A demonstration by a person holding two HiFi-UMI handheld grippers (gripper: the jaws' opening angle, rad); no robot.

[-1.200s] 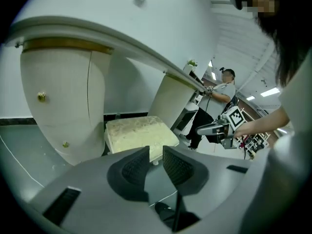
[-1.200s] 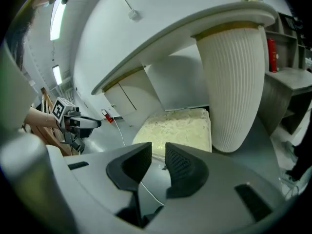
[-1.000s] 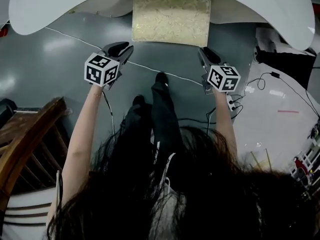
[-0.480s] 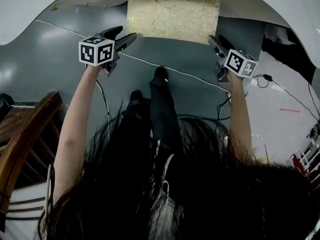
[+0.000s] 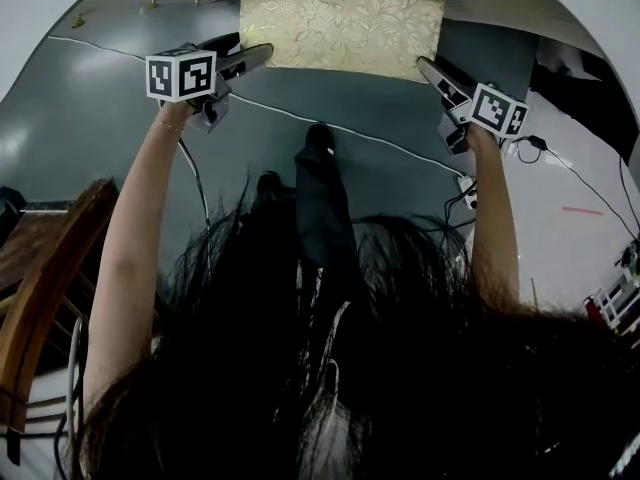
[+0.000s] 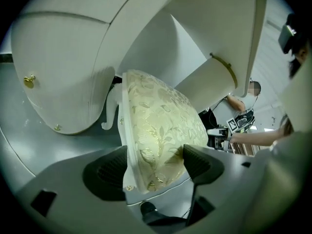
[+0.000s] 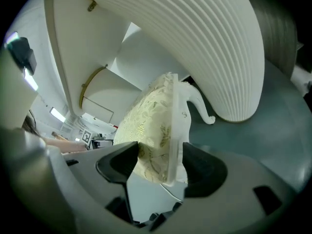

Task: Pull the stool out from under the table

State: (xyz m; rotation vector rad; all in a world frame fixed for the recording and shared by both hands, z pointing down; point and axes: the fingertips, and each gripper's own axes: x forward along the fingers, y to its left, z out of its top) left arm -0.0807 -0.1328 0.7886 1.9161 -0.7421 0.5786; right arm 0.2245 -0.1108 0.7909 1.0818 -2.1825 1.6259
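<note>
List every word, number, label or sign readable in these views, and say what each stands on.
No readable words or numbers in any view.
Left tool's cube: black-and-white square markers only, no letters.
Right tool's cube: square markers only, no letters.
Stool cushion: gold leaf pattern, no label visible.

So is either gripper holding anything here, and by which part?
Nothing is clamped. The left gripper and right gripper have just been opening, each astride a near corner of the stool.
</note>
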